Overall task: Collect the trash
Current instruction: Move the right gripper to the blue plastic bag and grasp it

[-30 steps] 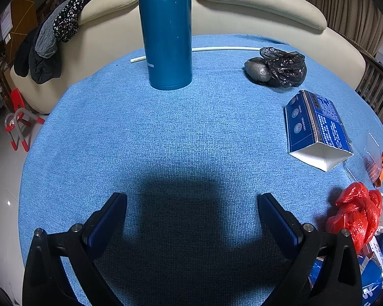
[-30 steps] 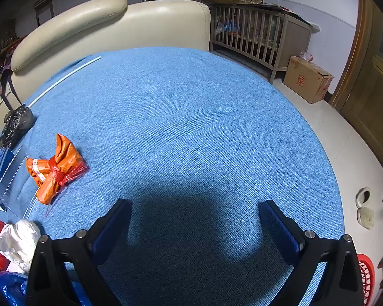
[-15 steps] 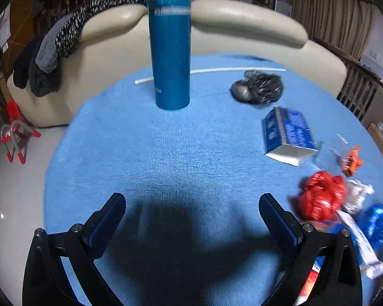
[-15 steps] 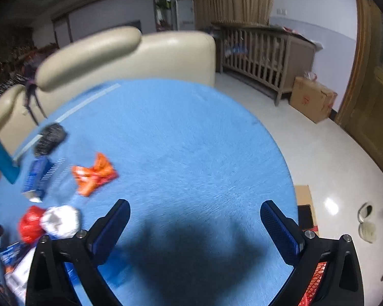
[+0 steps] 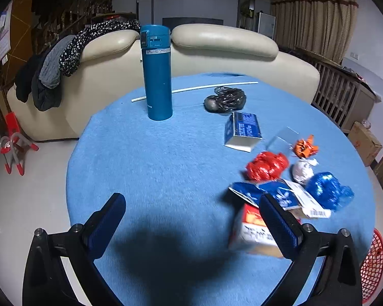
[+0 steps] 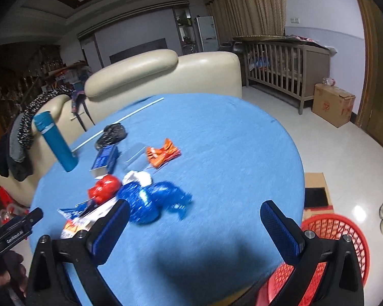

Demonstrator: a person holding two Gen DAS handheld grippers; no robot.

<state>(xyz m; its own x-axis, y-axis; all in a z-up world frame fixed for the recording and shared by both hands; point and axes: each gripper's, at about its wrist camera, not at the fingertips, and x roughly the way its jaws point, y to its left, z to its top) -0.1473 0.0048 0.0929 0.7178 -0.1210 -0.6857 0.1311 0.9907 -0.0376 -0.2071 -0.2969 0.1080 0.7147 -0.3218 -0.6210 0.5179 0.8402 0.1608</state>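
Both grippers (image 5: 191,201) (image 6: 194,207) higher, farther back than before

A round desk (image 5: 145,168) under blue cloth fills the frame's middle. A teal flask (image 5: 156,74) stands upright at upper centre, with a white rod (image 5: 204,88) behind it. Right of centre lie a black bag (image 5: 226,99), blue carton (image 5: 242,131), red wad (image 5: 266,165), orange wrapper (image 5: 305,148), and blue foil (image 5: 328,190).
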